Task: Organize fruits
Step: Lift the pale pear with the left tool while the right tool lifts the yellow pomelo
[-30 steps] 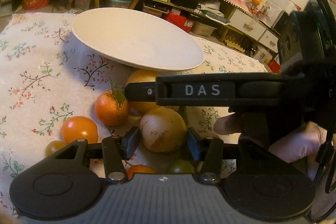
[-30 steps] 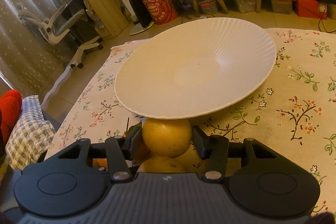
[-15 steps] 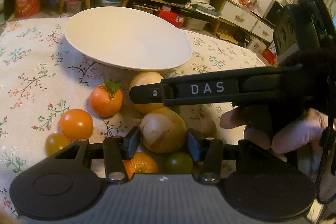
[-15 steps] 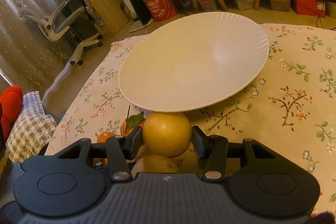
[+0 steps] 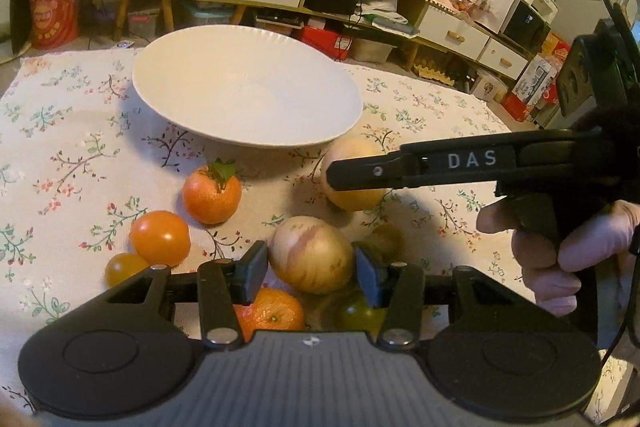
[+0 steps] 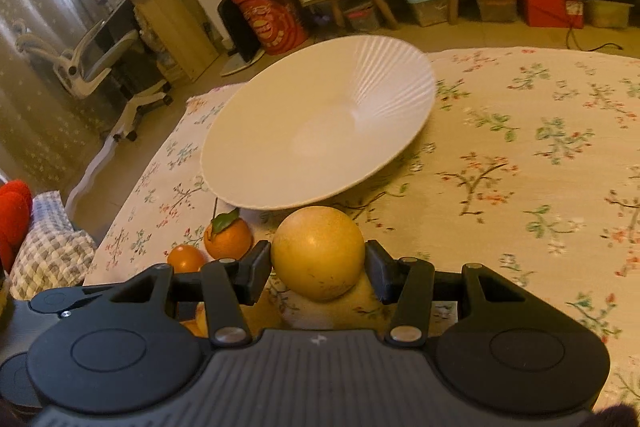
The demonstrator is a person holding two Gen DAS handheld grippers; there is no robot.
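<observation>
With both pairs of jaws clamped on fruit, the right gripper [image 6: 318, 269] on a yellow fruit [image 6: 318, 253] and the left gripper [image 5: 310, 271] on a blotched fruit [image 5: 310, 255], each should be carried level to the bowl [image 6: 256, 163] at twelve o'clock and lowered before release.

I see the ribbed plate [image 5: 224, 99] on the tablecloth [image 5: 60, 131], at the far side. Nearer me the fruit lies on the cloth: a leafed tangerine [image 5: 212, 193] left, two tomatoes [image 5: 160, 237] nearer and further left, an orange [image 5: 276, 313] nearest.
</observation>
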